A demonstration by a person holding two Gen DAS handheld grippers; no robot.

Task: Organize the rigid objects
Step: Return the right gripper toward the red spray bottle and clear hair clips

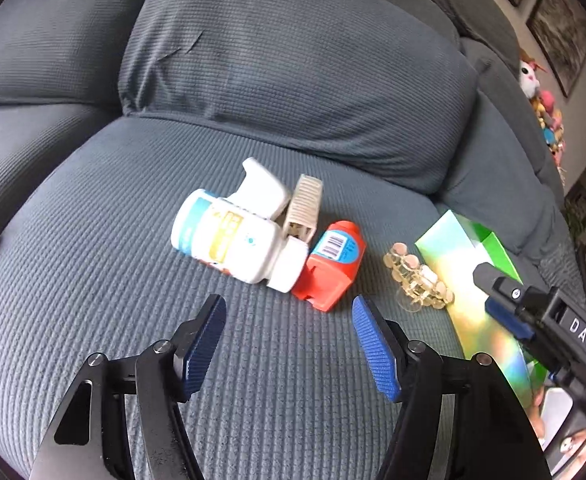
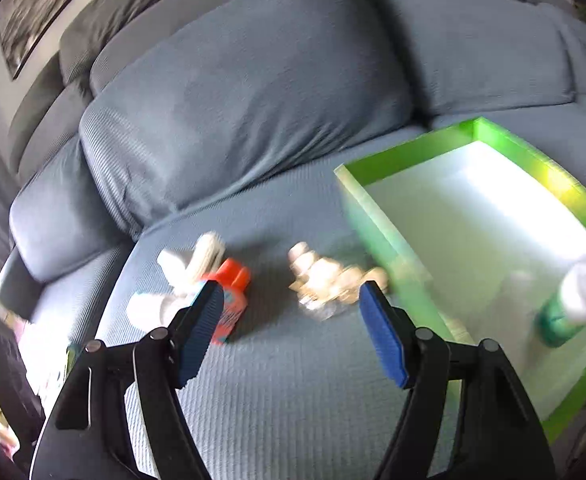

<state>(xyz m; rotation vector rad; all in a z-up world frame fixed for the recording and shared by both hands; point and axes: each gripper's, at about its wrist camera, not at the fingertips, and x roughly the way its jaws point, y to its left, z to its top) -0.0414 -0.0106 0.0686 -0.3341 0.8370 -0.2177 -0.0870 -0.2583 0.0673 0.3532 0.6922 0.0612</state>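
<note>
On the grey sofa seat (image 1: 133, 240) lie a white pill bottle (image 1: 237, 240), a white inhaler (image 1: 261, 190), a beige clip (image 1: 303, 208), a red inhaler (image 1: 331, 266) and a clear beaded piece (image 1: 419, 280). My left gripper (image 1: 289, 320) is open and empty, just short of the red inhaler. My right gripper (image 2: 293, 304) is open and empty, in front of the beaded piece (image 2: 325, 280) and beside the red inhaler (image 2: 233, 292). The right gripper also shows in the left wrist view (image 1: 505, 300), over the green box (image 1: 453, 256). The green box (image 2: 405, 160) holds a green-and-white bottle (image 2: 573, 304).
Large grey back cushions (image 1: 293, 60) rise behind the seat. Soft toys (image 1: 541, 100) sit beyond the sofa's right arm. Framed pictures (image 2: 29, 8) hang on the wall. The right wrist view is motion-blurred.
</note>
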